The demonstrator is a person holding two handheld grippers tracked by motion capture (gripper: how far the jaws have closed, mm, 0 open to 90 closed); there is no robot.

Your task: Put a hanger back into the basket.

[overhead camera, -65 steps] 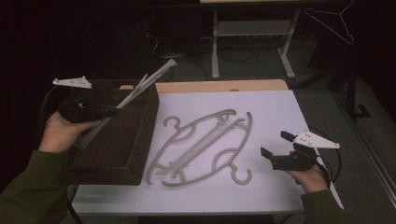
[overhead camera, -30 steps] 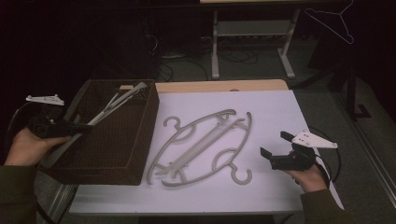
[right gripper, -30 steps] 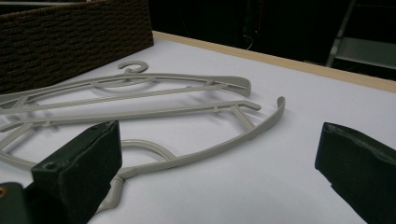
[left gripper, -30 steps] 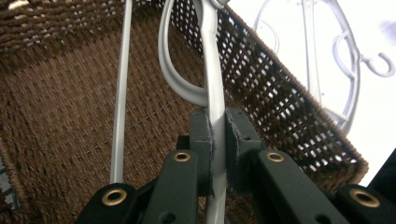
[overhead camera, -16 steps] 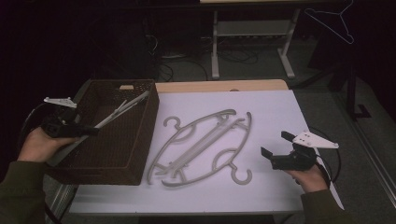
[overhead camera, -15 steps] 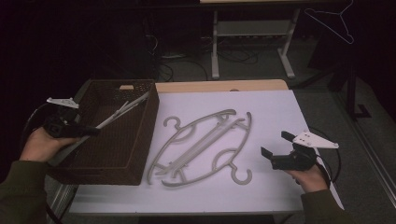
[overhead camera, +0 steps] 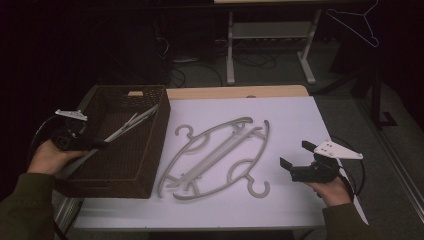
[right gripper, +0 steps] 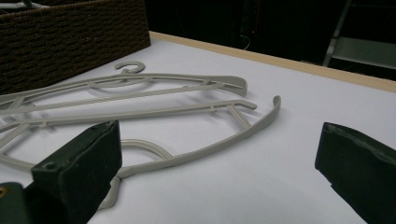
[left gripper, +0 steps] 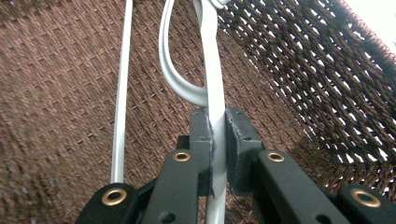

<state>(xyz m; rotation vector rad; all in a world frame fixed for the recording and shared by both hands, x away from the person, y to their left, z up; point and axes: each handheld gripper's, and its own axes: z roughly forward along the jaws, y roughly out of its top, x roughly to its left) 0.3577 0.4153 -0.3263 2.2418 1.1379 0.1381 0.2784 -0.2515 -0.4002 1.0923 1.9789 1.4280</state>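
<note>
The hanger lies slanted inside the basket, its far end against the basket's far right corner and its near end over the left rim. The left gripper is clamped on the hanger's flat bar, pads pressing both sides, just outside the basket's left rim in the high view. A thin rod of the hanger runs beside the bar over the basket's woven floor. Right of the basket, 2 more hangers lie crossed on the white desk. Well right of the basket, the right gripper hovers with jaws wide apart, holding nothing, near the 2 hangers.
</note>
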